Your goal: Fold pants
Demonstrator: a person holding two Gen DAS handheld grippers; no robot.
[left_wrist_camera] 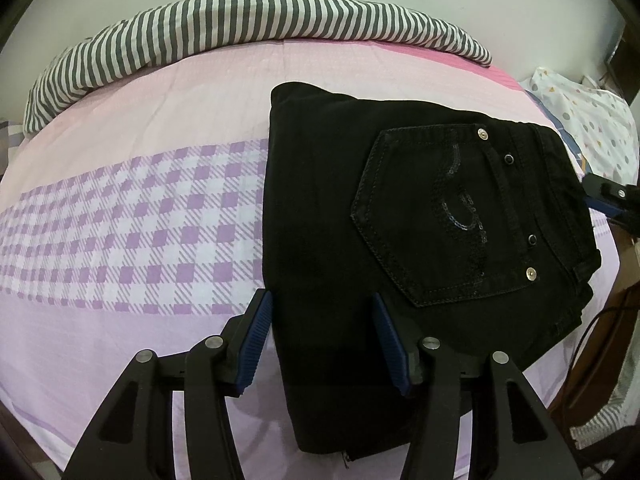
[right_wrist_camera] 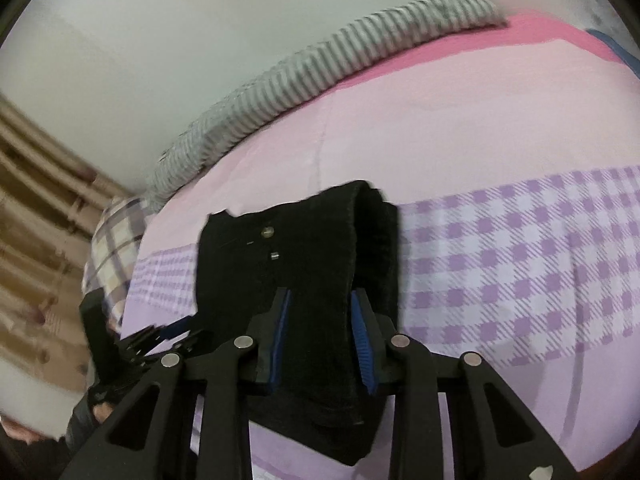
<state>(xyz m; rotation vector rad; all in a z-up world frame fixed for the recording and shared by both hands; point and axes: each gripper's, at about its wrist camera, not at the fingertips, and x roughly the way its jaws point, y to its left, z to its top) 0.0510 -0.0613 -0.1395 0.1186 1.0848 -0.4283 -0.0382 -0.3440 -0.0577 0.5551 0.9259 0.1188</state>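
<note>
Left wrist view: black pants, a thick denim-like cloth, lie folded into a compact slab on the right half of the frame, on a bed sheet of smooth pink cotton with a band of purple and white checks. A back pocket faces up, five-sided, with raised stitching, a curl of dark sequins and small metal rivets at its corners. The left gripper stands at lower centre, its ribbed blue pads spread apart; the near edge of the pants lies between them, and neither pad visibly presses on the cloth. A grey-and-white striped quilt is rolled along the far edge of the bed across the top. A spotted white pillow sits at the right edge, and just below it the tip of the other gripper meets the waistband.

Right wrist view, somewhat blurred: the right gripper at lower centre pinches a thick fold of the pants, both blue pads against the cloth, the rounded fold rising beyond them. A plaid cloth lies at the left. The left gripper shows at lower left.
</note>
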